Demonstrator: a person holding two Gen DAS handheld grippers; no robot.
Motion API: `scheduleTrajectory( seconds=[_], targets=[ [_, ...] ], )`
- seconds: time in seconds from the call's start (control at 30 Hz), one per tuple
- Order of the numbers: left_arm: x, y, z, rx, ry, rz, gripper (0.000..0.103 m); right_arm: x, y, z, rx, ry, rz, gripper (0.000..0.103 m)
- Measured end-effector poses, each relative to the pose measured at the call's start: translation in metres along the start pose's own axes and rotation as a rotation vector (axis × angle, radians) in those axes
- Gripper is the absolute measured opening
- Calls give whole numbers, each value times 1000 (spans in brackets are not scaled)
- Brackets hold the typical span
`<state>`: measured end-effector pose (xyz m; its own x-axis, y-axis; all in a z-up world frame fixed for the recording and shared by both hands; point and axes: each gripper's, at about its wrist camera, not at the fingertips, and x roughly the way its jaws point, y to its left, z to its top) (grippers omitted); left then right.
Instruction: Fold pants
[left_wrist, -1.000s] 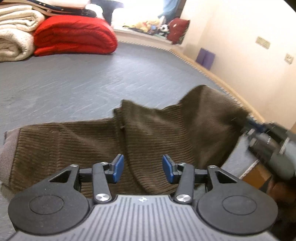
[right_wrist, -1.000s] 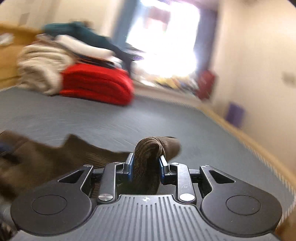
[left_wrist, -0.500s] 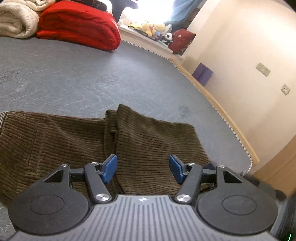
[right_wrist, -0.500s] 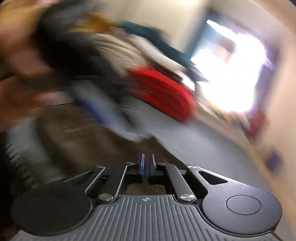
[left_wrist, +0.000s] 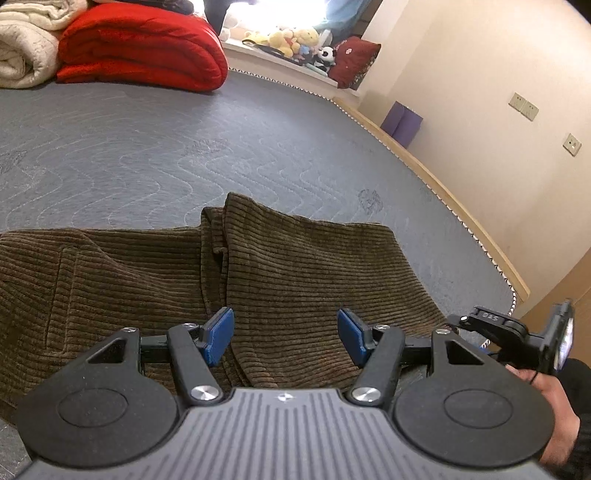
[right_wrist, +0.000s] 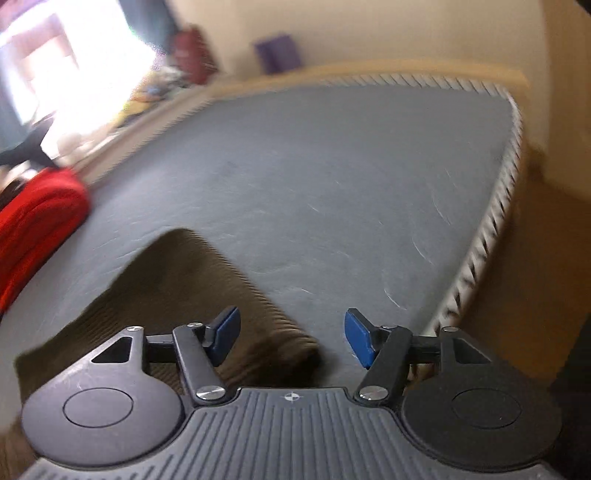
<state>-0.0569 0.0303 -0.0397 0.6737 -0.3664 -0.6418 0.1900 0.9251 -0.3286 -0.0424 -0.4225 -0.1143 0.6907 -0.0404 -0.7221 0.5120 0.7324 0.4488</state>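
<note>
Brown corduroy pants (left_wrist: 155, 280) lie on the grey mattress (left_wrist: 184, 147), with one part folded over the other. My left gripper (left_wrist: 282, 338) hovers open just above the near edge of the pants, blue pads apart, gripping nothing. In the blurred right wrist view, a corner of the pants (right_wrist: 192, 295) lies below and left of my right gripper (right_wrist: 291, 338). Its jaws are opening and nothing is pinched between the pads. The right gripper's body (left_wrist: 517, 332) and the hand holding it show at the right edge of the left wrist view.
A red folded quilt (left_wrist: 140, 51) and a cream blanket (left_wrist: 26, 48) lie at the far end of the mattress. Plush toys (left_wrist: 295, 40) sit on the window ledge. The mattress edge (right_wrist: 491, 229) runs close on the right, and a purple box (left_wrist: 402, 120) stands against the wall.
The right gripper let go of the pants fold, swung right and down, rolled, and opened. The lifted fabric now lies flat on the lower part. The left gripper opened wider.
</note>
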Motion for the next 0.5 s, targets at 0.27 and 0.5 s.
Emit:
scheduleTrajectory(
  seconds=[0.27, 0.5],
  targets=[
    [-10, 10, 6, -36, -46, 24, 68, 11, 15, -5, -32, 38, 71, 33],
    [-44, 48, 19, -144, -142, 223, 68, -47, 104, 0, -367, -160, 43, 29]
  ],
)
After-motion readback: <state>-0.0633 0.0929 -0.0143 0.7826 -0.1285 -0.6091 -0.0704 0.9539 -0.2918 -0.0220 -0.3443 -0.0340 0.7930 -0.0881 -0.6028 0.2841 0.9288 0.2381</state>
